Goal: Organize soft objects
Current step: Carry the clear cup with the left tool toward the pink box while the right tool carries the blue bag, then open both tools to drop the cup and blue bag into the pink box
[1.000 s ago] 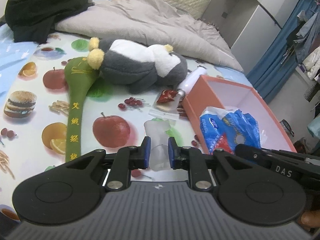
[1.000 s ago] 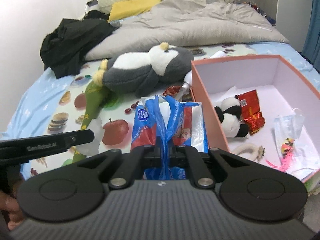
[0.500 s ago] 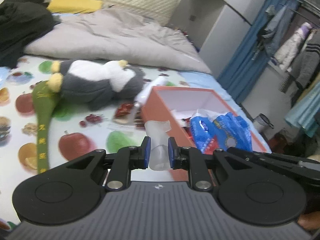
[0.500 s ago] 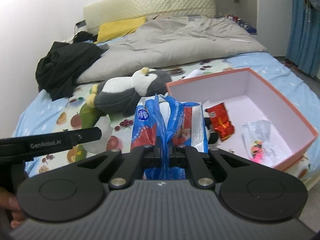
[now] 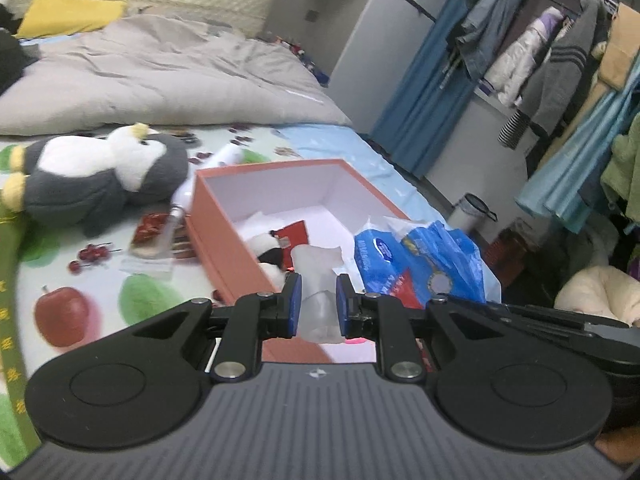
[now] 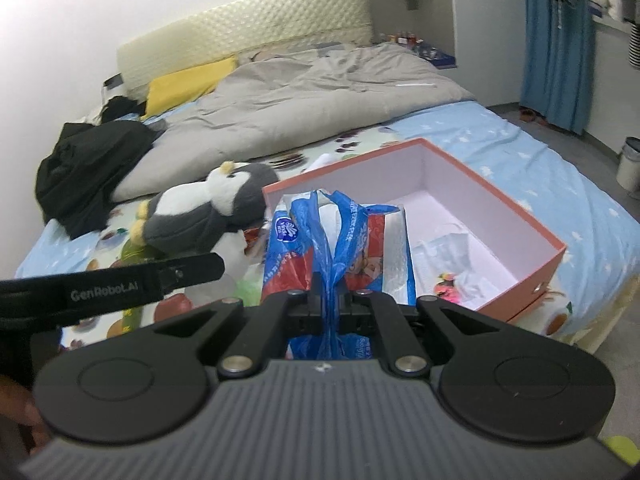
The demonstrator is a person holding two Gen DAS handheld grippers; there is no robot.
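Note:
My left gripper point(image 5: 317, 305) is shut on a translucent white soft packet point(image 5: 318, 280) and holds it above the near end of the orange box point(image 5: 224, 224). My right gripper point(image 6: 329, 309) is shut on the handle of a blue tissue pack point(image 6: 340, 248), held above the box's point(image 6: 532, 236) left end. The pack also shows in the left wrist view point(image 5: 420, 264). Inside the box lie a small panda plush point(image 5: 266, 252), a red packet point(image 5: 294, 234) and clear bags point(image 6: 452, 248). A grey and white penguin plush point(image 5: 96, 176) lies on the bed left of the box.
A green embroidered plush point(image 5: 10, 280) and a red packet with a clear bag point(image 5: 154, 236) lie on the fruit-print sheet. A grey duvet point(image 6: 312, 112) and black clothes point(image 6: 88, 168) lie further back. Clothes hang on a rack point(image 5: 560, 72) to the right.
Both grippers have moved right and up with their loads. The left gripper's packet went from over the sheet to over the box. The right view now sits higher above the box.

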